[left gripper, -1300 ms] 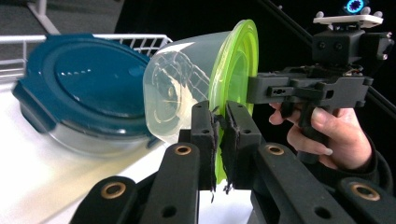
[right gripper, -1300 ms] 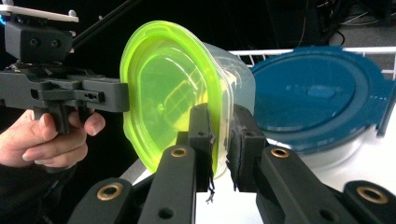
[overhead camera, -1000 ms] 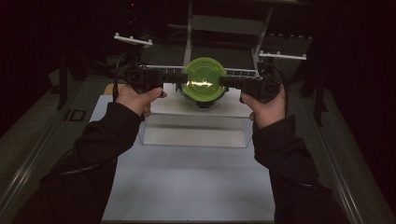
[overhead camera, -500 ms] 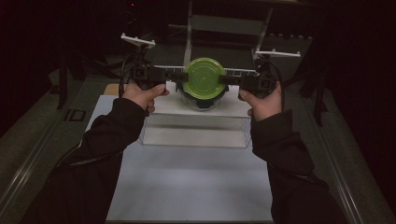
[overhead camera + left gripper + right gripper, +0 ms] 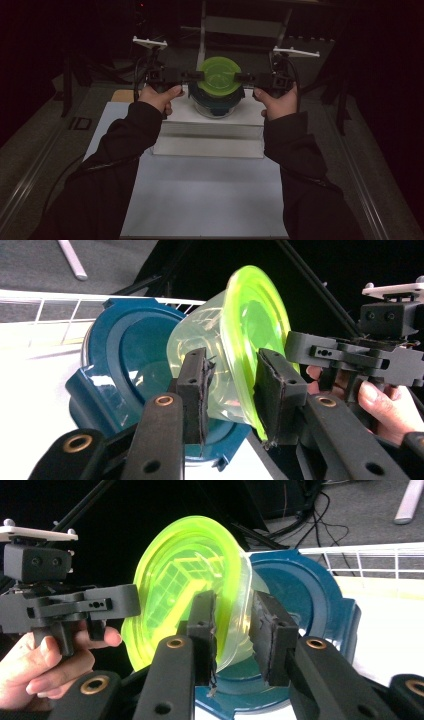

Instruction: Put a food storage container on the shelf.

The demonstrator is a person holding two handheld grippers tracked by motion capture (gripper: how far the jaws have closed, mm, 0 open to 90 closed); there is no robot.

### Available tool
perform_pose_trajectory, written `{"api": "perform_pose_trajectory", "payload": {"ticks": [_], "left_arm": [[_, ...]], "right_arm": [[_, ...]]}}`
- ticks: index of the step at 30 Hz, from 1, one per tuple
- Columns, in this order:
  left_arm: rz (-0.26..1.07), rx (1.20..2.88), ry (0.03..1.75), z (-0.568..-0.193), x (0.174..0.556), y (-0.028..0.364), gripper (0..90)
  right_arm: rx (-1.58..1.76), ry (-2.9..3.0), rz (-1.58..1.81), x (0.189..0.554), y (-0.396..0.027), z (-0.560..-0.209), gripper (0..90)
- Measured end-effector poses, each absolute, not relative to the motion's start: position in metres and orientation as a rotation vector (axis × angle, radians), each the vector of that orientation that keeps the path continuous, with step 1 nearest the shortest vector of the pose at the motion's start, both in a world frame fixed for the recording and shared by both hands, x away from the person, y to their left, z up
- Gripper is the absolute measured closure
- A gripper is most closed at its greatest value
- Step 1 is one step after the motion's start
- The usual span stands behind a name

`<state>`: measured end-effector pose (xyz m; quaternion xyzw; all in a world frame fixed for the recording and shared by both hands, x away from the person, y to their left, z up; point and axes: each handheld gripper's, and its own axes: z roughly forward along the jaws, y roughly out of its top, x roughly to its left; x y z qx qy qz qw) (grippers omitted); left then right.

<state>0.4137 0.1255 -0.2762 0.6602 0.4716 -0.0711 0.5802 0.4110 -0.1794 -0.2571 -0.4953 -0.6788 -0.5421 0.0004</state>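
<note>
Fingers of both grippers just eased apart: left gripper (image 5: 197,76) and right gripper (image 5: 241,77) now slack around the rim of the green tub (image 5: 218,76), rim between the pads yet barely pinched, if at all; hard to tell true contact on the right. Compared with a second ago, tub carried up the frame and lowered onto the blue lid (image 5: 216,99) of the container beneath, at upper centre of the high view. Likely meaning: stacking step about done, release under way. From the left gripper view, tub (image 5: 235,340) tilted, leaning on lid (image 5: 125,360), so not yet flat and liable to slide once freed. Edges: wire rack (image 5: 380,557) close behind the stack, white platform (image 5: 175,114) edge just below it in frame, black stand posts above. Open room: sideways toward left and right frame edges for pulling back, plus the bare white table (image 5: 210,200) in the lower half.
</note>
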Motion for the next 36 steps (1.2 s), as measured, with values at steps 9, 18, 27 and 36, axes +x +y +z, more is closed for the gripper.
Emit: {"api": "perform_pose_trajectory", "payload": {"ticks": [9, 18, 27, 36], "left_arm": [[-0.134, 1.528, 1.123, -0.279, 0.418, 0.117, 57.1], [-0.114, 1.533, 1.143, -0.278, 0.422, 0.116, 43.5], [-0.099, 1.508, 1.111, -0.275, 0.419, 0.121, 29.8], [0.02, 1.502, 0.981, -0.268, 0.401, 0.126, 3.1]], "right_arm": [[-1.598, -2.107, -1.68, 0.422, -0.178, -0.257, 65.9], [-1.609, -2.118, -1.683, 0.427, -0.178, -0.256, 55.6], [-1.579, -2.185, -1.699, 0.424, -0.175, -0.25, 37.5], [-1.447, -2.216, -1.762, 0.415, -0.176, -0.247, 22.1]]}}
